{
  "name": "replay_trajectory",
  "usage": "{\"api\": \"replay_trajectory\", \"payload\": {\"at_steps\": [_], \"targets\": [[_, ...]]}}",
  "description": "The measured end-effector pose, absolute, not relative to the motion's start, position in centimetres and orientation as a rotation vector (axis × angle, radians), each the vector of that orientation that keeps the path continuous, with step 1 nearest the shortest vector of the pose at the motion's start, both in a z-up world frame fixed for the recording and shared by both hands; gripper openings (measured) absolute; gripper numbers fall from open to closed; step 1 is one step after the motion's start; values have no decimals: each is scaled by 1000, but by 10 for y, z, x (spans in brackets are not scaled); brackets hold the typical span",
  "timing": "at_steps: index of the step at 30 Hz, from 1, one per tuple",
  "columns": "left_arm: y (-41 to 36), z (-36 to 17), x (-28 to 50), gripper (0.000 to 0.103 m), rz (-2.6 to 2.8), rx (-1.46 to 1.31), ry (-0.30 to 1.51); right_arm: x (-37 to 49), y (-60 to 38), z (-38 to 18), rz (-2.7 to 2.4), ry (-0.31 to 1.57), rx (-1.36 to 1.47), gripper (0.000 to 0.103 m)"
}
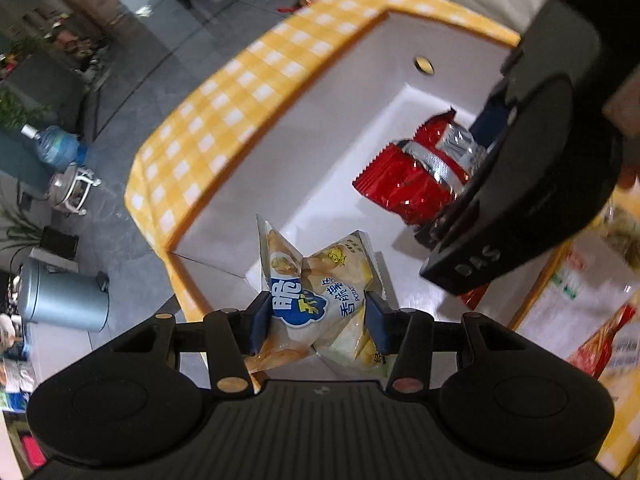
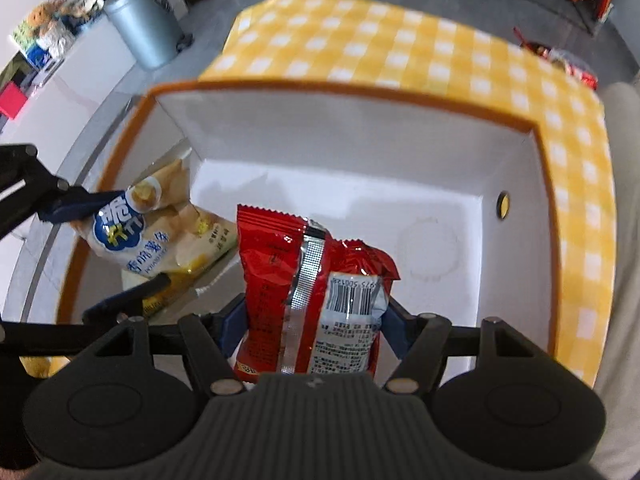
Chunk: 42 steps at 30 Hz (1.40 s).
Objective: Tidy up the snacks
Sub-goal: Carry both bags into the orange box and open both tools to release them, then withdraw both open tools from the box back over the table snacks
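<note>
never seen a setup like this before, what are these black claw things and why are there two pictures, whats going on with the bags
The black claws are hand-held grippers, one in each of a person's hands; there is no robot arm. Each carries a camera looking forward along its two fingers, so you get one picture per gripper.

In the left wrist view, the left gripper is shut on a yellow chip bag. In the right wrist view, the right gripper is shut on a red snack bag, its back with the barcode facing the camera. Each view also catches the other gripper at its edge.

Both bags hang over a white box with an orange rim, standing on a yellow checked tablecloth. The bottom of the box looks bare.
</note>
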State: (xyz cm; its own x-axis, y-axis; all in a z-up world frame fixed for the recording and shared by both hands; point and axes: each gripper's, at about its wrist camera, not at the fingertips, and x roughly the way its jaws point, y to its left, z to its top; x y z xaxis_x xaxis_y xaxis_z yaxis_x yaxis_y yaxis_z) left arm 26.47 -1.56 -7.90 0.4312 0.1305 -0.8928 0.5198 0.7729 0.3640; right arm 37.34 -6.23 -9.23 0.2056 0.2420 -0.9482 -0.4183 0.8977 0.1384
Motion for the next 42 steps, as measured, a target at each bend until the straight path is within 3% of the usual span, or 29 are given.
{"api": "replay_trajectory", "payload": {"at_steps": [16, 21, 26, 31, 42], "targets": [[-5, -116, 284, 58, -362, 629, 1292, 385, -55, -137, 482, 1440, -131, 68], [-4, -118, 286, 64, -343, 624, 1274, 386, -56, -140, 471, 1443, -119, 71], [-3, -112, 281, 78, -304, 614, 1233, 383, -65, -135, 463, 1453, -75, 77], [-1, -101, 275, 82, -269, 614, 1179, 378, -67, -123, 442, 1422, -76, 86], [-2, -65, 242, 86, -192, 620, 1018, 352, -72, -75, 405, 1271, -152, 91]]}}
